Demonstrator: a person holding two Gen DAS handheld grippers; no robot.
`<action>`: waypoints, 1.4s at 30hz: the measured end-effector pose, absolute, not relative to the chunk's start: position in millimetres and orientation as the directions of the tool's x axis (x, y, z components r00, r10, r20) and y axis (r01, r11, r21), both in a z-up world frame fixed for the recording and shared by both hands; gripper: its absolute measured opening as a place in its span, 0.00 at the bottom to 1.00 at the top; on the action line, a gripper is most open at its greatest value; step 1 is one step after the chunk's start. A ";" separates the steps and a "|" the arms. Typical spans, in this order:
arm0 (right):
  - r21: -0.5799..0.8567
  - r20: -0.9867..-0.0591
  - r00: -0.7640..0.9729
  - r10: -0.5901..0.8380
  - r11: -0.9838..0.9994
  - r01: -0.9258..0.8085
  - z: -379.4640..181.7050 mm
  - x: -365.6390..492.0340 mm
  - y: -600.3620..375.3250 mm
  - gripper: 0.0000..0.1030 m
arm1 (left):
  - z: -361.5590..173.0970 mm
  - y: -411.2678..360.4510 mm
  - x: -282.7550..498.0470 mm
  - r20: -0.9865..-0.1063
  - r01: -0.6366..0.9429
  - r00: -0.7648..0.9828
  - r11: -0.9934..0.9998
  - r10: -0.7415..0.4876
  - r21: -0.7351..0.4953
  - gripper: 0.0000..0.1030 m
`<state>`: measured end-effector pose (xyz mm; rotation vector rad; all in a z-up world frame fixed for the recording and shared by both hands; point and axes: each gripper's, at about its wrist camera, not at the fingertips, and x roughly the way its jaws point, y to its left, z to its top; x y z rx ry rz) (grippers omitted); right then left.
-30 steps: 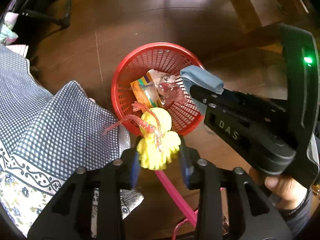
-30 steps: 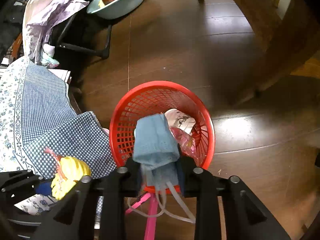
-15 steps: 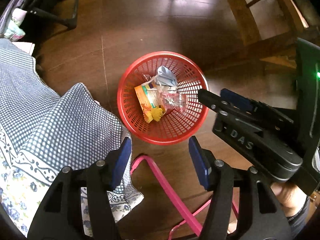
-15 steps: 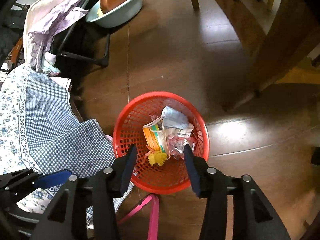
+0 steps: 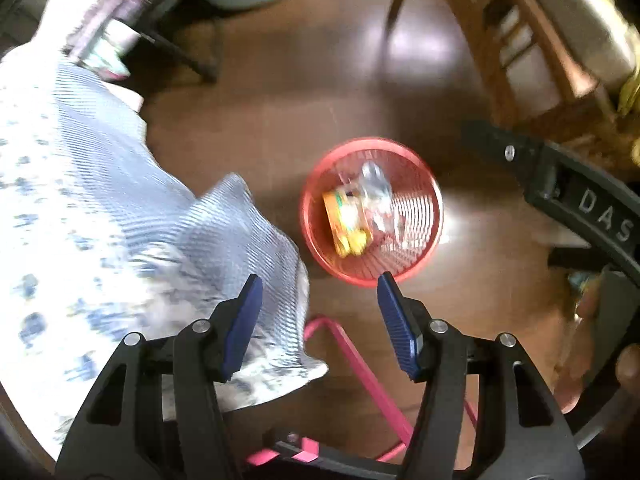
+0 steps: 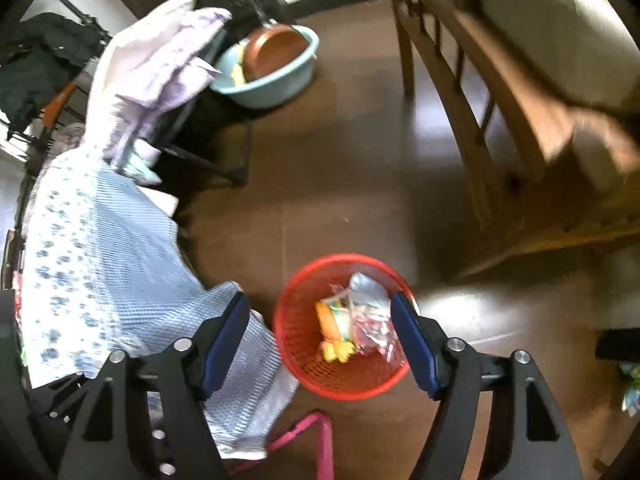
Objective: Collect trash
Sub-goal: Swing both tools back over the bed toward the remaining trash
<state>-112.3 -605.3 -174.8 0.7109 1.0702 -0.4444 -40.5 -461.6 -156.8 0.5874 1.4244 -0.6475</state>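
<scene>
Now, from your left wrist view, the left gripper [image 5: 318, 294] hangs over the floor with its blue ribbed pads apart and nothing between them. Below it the red basket [image 5: 424, 200] stands on the dark wooden floor [image 5: 280, 92], and the trash [image 5: 360, 216] lies inside: an orange-and-yellow wrapper, a crumpled clear plastic bag and a pale blue wad, though blur hides the detail. No loose litter shows on the visible floor, so the collecting looks largely done; whether more waits out of frame, you cannot tell. The basket is round, open-meshed plastic. Beside it a checked blue cloth with a floral border [image 5: 120, 220] drapes in soft folds, and a pink strap [image 5: 360, 376] loops flat on the boards.

From your right wrist view, the right gripper [image 6: 320, 324] has its jaws opening wide, also empty; the basket sits between its fingertips only by line of sight, far beneath. A light teal plastic basin [image 6: 280, 84] holding a brown pan sits well apart, and a wooden chair [image 6: 460, 92] stands at the right.
</scene>
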 end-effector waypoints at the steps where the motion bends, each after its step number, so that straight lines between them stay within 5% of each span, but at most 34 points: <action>1: 0.309 -0.900 0.436 0.000 0.705 0.638 -166.3 -110.4 -602.4 0.74 | -146.0 -456.3 -37.1 -0.996 0.707 0.052 0.707 -0.078 -0.018 0.58; 17: 0.317 -0.801 0.599 0.006 0.853 0.416 -26.9 -34.8 -508.0 0.80 | 2.2 -303.9 16.3 -0.902 0.494 0.312 0.862 -0.298 -0.114 0.70; 27: 0.303 -0.781 0.613 0.123 0.932 0.199 10.2 50.4 -390.3 0.83 | 26.6 -172.6 50.7 -0.833 0.350 0.539 0.933 -0.126 0.085 0.72; 42: 0.321 -0.791 0.548 0.273 0.947 -0.008 -10.7 126.0 -224.5 0.83 | 6.4 -1.7 112.6 -0.789 0.044 0.607 0.988 0.090 0.147 0.72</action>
